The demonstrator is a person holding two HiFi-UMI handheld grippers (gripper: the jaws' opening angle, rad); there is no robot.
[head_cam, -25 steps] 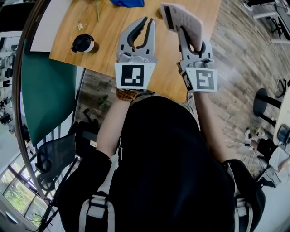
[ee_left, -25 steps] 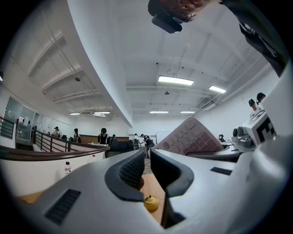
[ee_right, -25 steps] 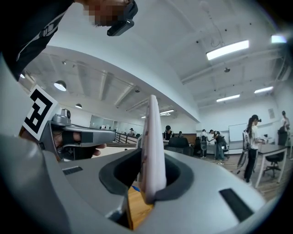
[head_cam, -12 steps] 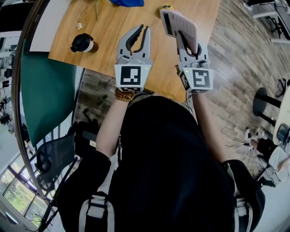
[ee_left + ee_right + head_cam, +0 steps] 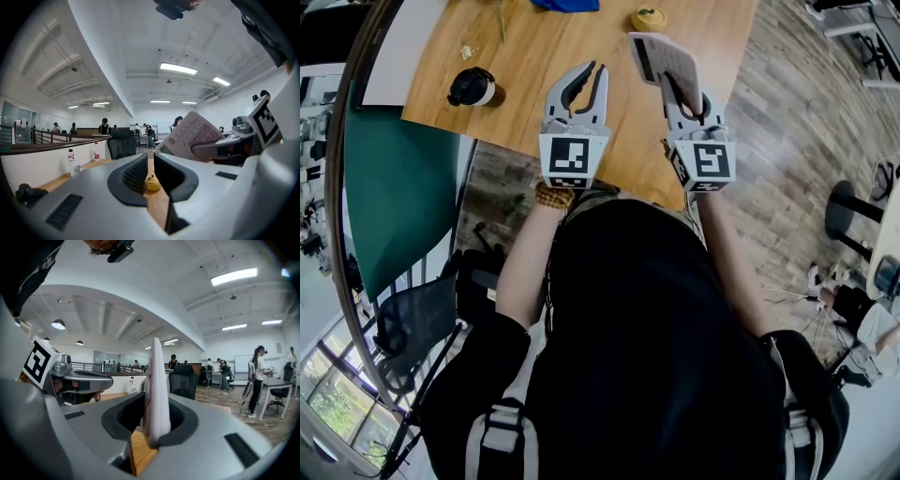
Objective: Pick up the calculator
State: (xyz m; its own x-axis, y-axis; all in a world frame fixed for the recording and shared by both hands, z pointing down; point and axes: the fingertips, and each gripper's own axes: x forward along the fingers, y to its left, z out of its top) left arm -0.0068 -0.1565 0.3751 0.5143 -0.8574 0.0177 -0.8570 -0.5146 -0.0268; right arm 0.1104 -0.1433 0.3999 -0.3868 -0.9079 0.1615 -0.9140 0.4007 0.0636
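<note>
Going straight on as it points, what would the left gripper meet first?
Likely the small yellow object on the table, centred beyond the left gripper's jaws, though it may pass above.

Pale pink calc. [image 5: 666,56] w/ dark display, edgewise between right tongs [image 5: 687,90], tilted, above wood table [image 5: 525,47]

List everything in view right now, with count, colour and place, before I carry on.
light wooden table: one, light brown, under the work area
pale pink flat calculator: one, pink with a dark display, held above the table
black lidded cup: one, black with a white band, on the table's left part
small round yellow object: one, yellow, on the table beyond the calculator
blue cloth: one, blue, at the table's far edge, cut off by the frame
left gripper: one, grey, jaws a narrow gap apart, nothing between them
right gripper: one, grey, shut on the calculator
</note>
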